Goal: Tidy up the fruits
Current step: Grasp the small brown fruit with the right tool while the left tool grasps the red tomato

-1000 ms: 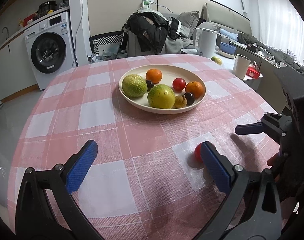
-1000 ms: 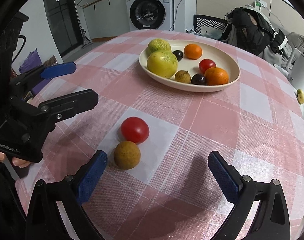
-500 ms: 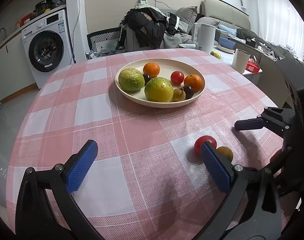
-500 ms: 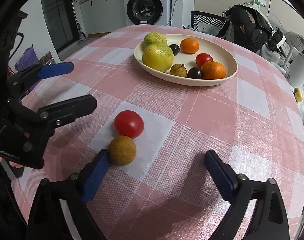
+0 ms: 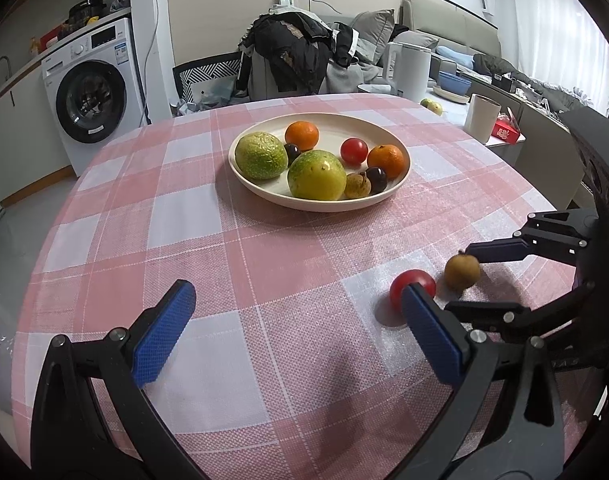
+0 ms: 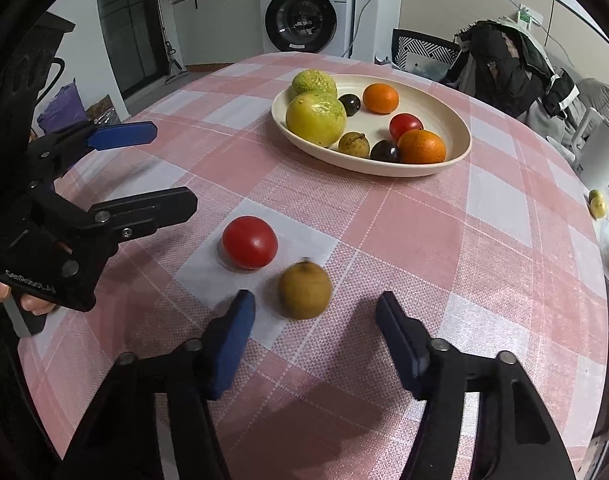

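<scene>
Brown fruit (image 6: 305, 290) now ahead of right gripper (image 6: 315, 320); jaws narrowed, not touching; left gripper (image 5: 296, 320) spread.

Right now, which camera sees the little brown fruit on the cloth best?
The right wrist view: the brown fruit sits close and unblocked, just ahead of the right gripper. In the left wrist view it is small, off to the side, beside the tomato.

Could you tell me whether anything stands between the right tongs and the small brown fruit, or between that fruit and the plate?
Nothing visible blocks either. The right tongs, which have just been closing, have the brown fruit just ahead of their open gap, pads not touching it. The red tomato lies beside it, off the bare cloth path to the plate.
</scene>
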Motion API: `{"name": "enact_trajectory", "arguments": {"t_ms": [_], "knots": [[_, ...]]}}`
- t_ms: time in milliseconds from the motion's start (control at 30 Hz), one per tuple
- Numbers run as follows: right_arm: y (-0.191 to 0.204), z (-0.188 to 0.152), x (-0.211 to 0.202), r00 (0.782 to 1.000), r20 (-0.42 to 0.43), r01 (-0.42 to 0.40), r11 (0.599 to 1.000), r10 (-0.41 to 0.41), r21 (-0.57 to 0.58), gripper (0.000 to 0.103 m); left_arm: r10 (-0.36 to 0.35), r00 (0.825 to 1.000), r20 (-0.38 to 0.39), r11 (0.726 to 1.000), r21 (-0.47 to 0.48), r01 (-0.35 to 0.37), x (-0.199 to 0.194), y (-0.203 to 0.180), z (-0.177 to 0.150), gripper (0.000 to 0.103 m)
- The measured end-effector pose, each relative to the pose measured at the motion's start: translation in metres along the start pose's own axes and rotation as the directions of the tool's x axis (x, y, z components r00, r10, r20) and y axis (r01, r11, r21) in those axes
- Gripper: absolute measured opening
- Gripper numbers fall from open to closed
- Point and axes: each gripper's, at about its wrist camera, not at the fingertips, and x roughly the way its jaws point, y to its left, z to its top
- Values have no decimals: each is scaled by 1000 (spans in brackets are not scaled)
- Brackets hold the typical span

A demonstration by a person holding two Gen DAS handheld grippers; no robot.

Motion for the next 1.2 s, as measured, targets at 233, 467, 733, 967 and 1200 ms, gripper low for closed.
{"name": "enact_trajectory", "arguments": {"t_ms": [233, 467, 733, 967, 1200], "knots": [[-5, 0, -1, 1000, 14, 9, 1000, -9, 18, 39, -1, 1000, -1, 1000, 2, 1, 1, 0, 0, 102], [-7, 1, -2, 1000, 23, 0, 999, -1, 35, 27, -22, 1000, -13, 1000, 18, 22, 2, -7, -3, 102], [-13, 3, -10, 999, 53, 9, 998, -12, 58, 27, -82, 992, -94, 995, 51, 87, 12, -26, -7, 102], [-22, 3, -13, 998, 48, 32, 996, -37, 87, 27, -116, 978, -175, 991, 46, 126, 29, -42, -11, 99], [-29, 2, -14, 998, 42, 51, 993, -56, 107, 27, -81, 979, -185, 994, 54, 92, 34, -54, -10, 83]]}}
